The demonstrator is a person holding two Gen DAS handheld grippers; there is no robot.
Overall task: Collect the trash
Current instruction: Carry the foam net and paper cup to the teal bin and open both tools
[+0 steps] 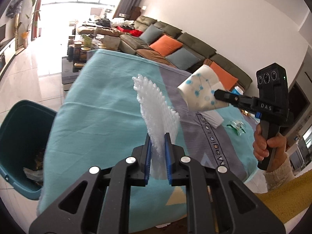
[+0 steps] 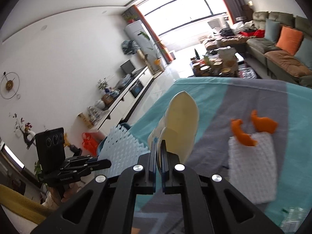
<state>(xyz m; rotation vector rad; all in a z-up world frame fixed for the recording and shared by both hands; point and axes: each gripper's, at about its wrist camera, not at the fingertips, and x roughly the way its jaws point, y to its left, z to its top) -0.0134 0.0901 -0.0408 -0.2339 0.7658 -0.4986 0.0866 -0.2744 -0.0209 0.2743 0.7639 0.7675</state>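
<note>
My left gripper (image 1: 157,136) is shut on a white foam net sleeve (image 1: 154,107) and holds it upright above the cloth-covered table (image 1: 97,107); the sleeve also shows in the right wrist view (image 2: 122,146). My right gripper (image 2: 159,146) is shut on a squashed paper cup (image 2: 180,124), white with blue dots, seen held in the air in the left wrist view (image 1: 200,91). A dark teal trash bin (image 1: 21,136) with some waste inside stands on the floor left of the table, below and left of my left gripper.
On the table lie a white foam sheet (image 2: 251,167), orange peel pieces (image 2: 263,124), a white tissue (image 1: 212,118) and a clear green-edged plastic wrapper (image 1: 236,126). A sofa (image 1: 175,44) and a cluttered coffee table (image 1: 81,48) stand beyond.
</note>
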